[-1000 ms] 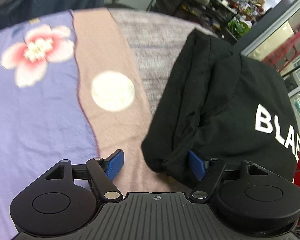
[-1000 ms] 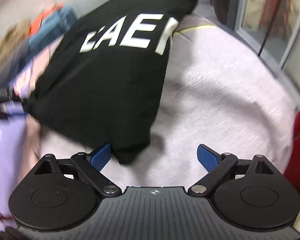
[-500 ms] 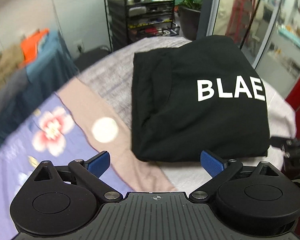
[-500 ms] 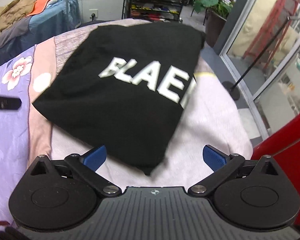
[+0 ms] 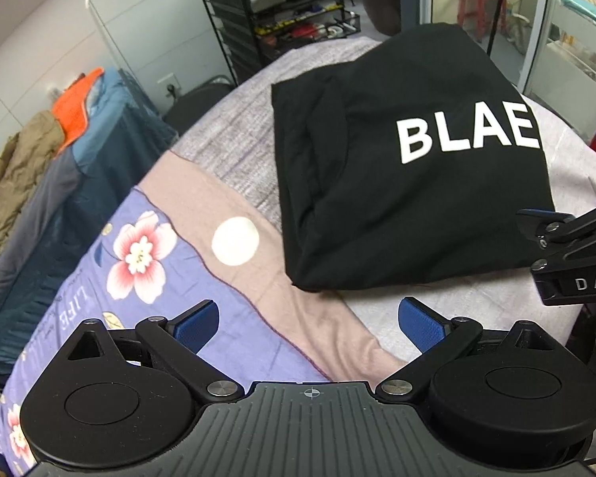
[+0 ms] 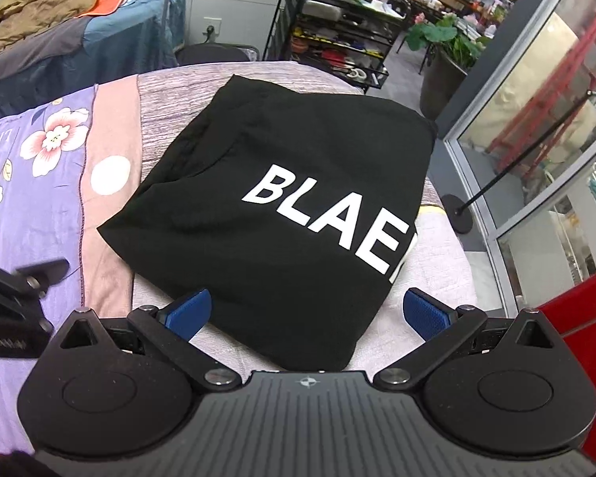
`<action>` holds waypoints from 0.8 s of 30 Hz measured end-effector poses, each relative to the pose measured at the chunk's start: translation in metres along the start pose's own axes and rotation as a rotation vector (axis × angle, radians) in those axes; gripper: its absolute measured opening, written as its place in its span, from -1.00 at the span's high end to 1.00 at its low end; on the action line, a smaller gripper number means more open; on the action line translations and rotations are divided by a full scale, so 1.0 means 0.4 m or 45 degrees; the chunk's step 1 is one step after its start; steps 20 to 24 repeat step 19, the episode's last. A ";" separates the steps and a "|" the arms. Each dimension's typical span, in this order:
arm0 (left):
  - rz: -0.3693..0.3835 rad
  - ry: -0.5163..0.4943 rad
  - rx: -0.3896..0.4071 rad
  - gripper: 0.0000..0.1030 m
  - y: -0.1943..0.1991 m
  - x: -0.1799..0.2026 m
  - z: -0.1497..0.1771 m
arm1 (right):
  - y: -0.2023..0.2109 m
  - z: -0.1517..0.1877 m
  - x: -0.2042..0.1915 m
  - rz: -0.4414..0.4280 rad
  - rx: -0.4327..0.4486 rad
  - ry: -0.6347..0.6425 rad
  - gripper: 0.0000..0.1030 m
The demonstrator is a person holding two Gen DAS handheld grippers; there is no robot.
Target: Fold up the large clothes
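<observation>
On the bed (image 5: 238, 151), over its grey and pink covers, the black garment (image 5: 397, 183) lies as a compact folded rectangle with white "BLAE" lettering face up, nothing touching it. Both tongs are spread wide and empty: the left tongs (image 5: 308, 324) hang above the pink strip just beside the garment's near corner, and the right tongs (image 6: 308, 312) hover over its near edge without contact.

A second ago the left tongs were down at the cloth with a bunched black fold against one blue pad, and the right tongs sat low at the garment's corner, not fully spread. Since then both have let go and lifted away, and the garment has settled flat, its edges squarer than in the earlier view. To my reading, that release marks the last fold as finished; the garment looks done, apart perhaps from smoothing the soft ridge along its left side.
</observation>
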State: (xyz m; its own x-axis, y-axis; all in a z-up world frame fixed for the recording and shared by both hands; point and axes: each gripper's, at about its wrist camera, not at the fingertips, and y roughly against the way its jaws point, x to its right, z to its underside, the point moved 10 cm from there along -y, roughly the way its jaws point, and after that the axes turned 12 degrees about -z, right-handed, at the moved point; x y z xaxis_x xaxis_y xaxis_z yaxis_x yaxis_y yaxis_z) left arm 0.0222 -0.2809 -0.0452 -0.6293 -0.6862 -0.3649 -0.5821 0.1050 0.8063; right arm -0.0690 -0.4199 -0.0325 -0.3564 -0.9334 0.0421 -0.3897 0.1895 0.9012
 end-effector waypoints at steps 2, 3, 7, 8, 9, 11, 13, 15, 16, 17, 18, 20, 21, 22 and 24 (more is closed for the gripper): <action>0.003 -0.011 -0.012 -1.00 0.000 0.007 0.004 | -0.007 0.000 0.002 -0.007 -0.012 -0.008 -0.99; 0.006 -0.014 -0.019 -1.00 -0.004 0.010 0.005 | -0.011 0.000 0.004 -0.011 -0.021 -0.013 -0.99; 0.023 -0.007 -0.052 -1.00 -0.020 0.024 0.007 | -0.030 0.004 0.012 -0.021 -0.050 -0.022 -0.99; 0.028 -0.005 -0.058 -1.00 -0.022 0.027 0.007 | -0.035 0.005 0.016 -0.021 -0.057 -0.023 -0.99; 0.029 -0.006 -0.063 -1.00 -0.025 0.030 0.007 | -0.039 0.006 0.019 -0.022 -0.063 -0.026 -0.99; 0.019 -0.014 -0.068 -1.00 -0.029 0.036 0.006 | -0.047 0.009 0.024 -0.026 -0.074 -0.032 -0.99; 0.021 -0.026 -0.061 -1.00 -0.030 0.045 0.005 | -0.053 0.012 0.029 -0.034 -0.082 -0.038 -0.99; 0.029 -0.028 -0.055 -1.00 -0.029 0.052 0.003 | -0.062 0.016 0.033 -0.044 -0.094 -0.041 -0.99; 0.032 -0.028 -0.057 -1.00 -0.029 0.055 0.003 | -0.067 0.017 0.034 -0.049 -0.100 -0.042 -0.99; 0.038 -0.029 -0.060 -1.00 -0.030 0.060 0.003 | -0.071 0.019 0.036 -0.055 -0.104 -0.042 -0.99; 0.042 -0.030 -0.066 -1.00 -0.032 0.063 0.003 | -0.076 0.020 0.038 -0.061 -0.109 -0.043 -0.99; 0.037 -0.029 -0.078 -1.00 -0.035 0.065 0.004 | -0.080 0.021 0.039 -0.067 -0.113 -0.043 -0.99; 0.037 -0.029 -0.078 -1.00 -0.035 0.065 0.004 | -0.080 0.021 0.039 -0.067 -0.113 -0.043 -0.99; 0.037 -0.029 -0.078 -1.00 -0.035 0.065 0.004 | -0.080 0.021 0.039 -0.067 -0.113 -0.043 -0.99; 0.037 -0.029 -0.078 -1.00 -0.035 0.065 0.004 | -0.080 0.021 0.039 -0.067 -0.113 -0.043 -0.99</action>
